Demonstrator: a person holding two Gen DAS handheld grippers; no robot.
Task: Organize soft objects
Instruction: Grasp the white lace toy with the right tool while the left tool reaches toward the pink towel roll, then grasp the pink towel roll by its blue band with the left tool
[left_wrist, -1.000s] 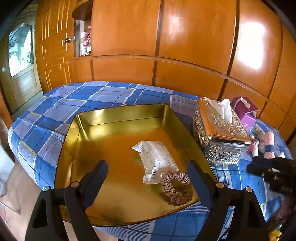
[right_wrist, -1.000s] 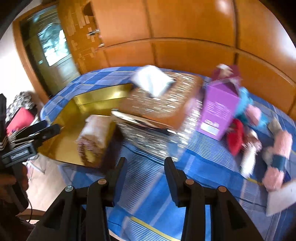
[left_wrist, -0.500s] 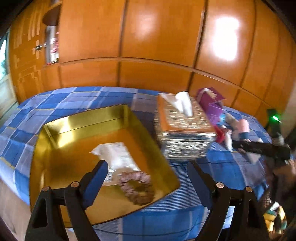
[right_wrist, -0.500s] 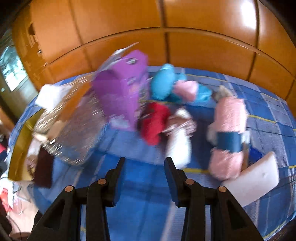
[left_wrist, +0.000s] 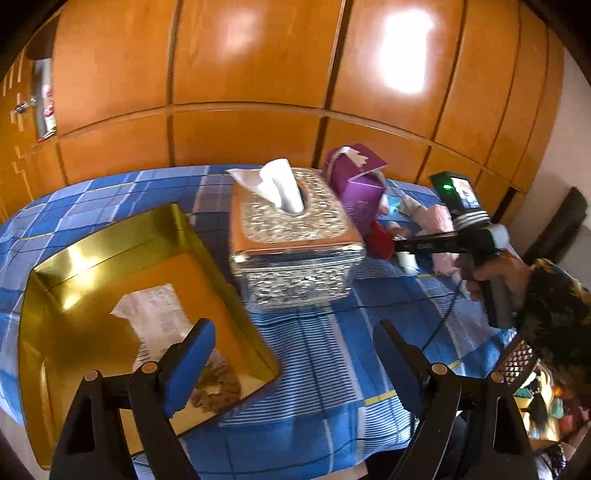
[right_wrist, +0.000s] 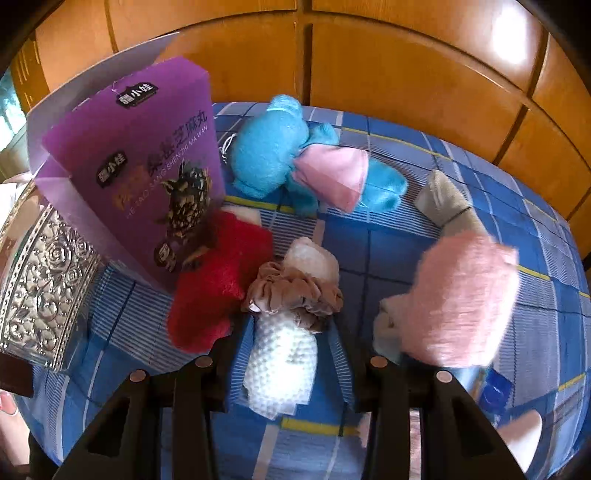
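Note:
In the right wrist view my right gripper (right_wrist: 284, 343) hangs low over a pile of soft things. Its jaws are closing, and a white knitted piece (right_wrist: 280, 362) lies between the fingers without the pads touching it. A brown scrunchie (right_wrist: 295, 291) sits on that piece's far end. Around it lie a red fluffy item (right_wrist: 218, 277), a blue plush (right_wrist: 273, 151), a pink cloth (right_wrist: 336, 177) and a pink fluffy item (right_wrist: 465, 295). My left gripper (left_wrist: 291, 354) is open and empty over the near corner of the gold tray (left_wrist: 51, 266), which holds another scrunchie (left_wrist: 218, 387) and a paper slip (left_wrist: 159, 314).
A silver tissue box (left_wrist: 291, 236) stands between the tray and the soft pile, with a purple carton (right_wrist: 140, 166) leaning beside it. A grey sock (right_wrist: 447, 203) lies further back. A hand (left_wrist: 495, 273) carries the right gripper. Wooden panelling closes off the blue checked table's (left_wrist: 332, 369) far side.
My right gripper swept from the tray and tissue box over to the soft pile and dropped closer to it. The left view swung right, so the tray slid leftward.

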